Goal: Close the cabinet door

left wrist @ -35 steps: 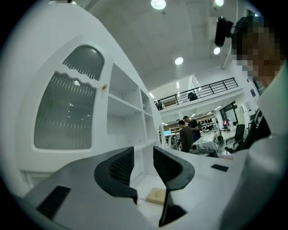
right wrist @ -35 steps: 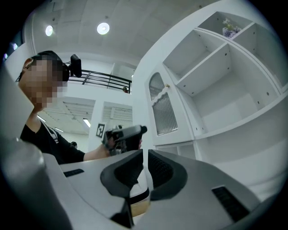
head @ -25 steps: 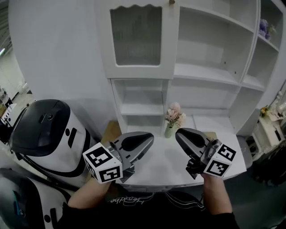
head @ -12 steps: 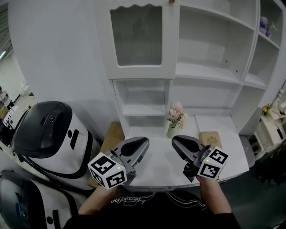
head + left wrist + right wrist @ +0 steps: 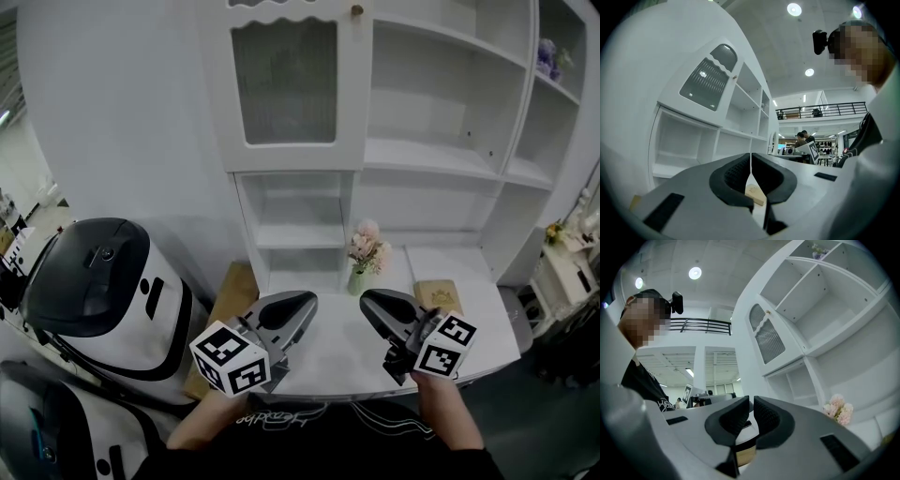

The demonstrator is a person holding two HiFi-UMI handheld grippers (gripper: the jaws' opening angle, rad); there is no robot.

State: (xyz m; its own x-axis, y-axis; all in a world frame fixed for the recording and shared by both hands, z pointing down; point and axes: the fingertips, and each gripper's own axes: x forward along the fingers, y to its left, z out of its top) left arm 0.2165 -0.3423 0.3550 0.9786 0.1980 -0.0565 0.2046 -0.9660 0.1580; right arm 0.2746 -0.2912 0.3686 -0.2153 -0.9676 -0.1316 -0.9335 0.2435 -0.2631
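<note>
Door (image 5: 291, 84) at twelve o'clock above the counter (image 5: 337, 352), seemingly flush with its frame. Judged light, stiff, hinged; glazed panel fragile, so push the wood rim or take the knob (image 5: 356, 11). Left tool (image 5: 305, 302) and right tool (image 5: 370, 302) both pressed together, empty.

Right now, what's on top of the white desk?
A vase of pink flowers and a flat tan block sit on the desk. The left gripper and right gripper cover part of its near side.
</note>
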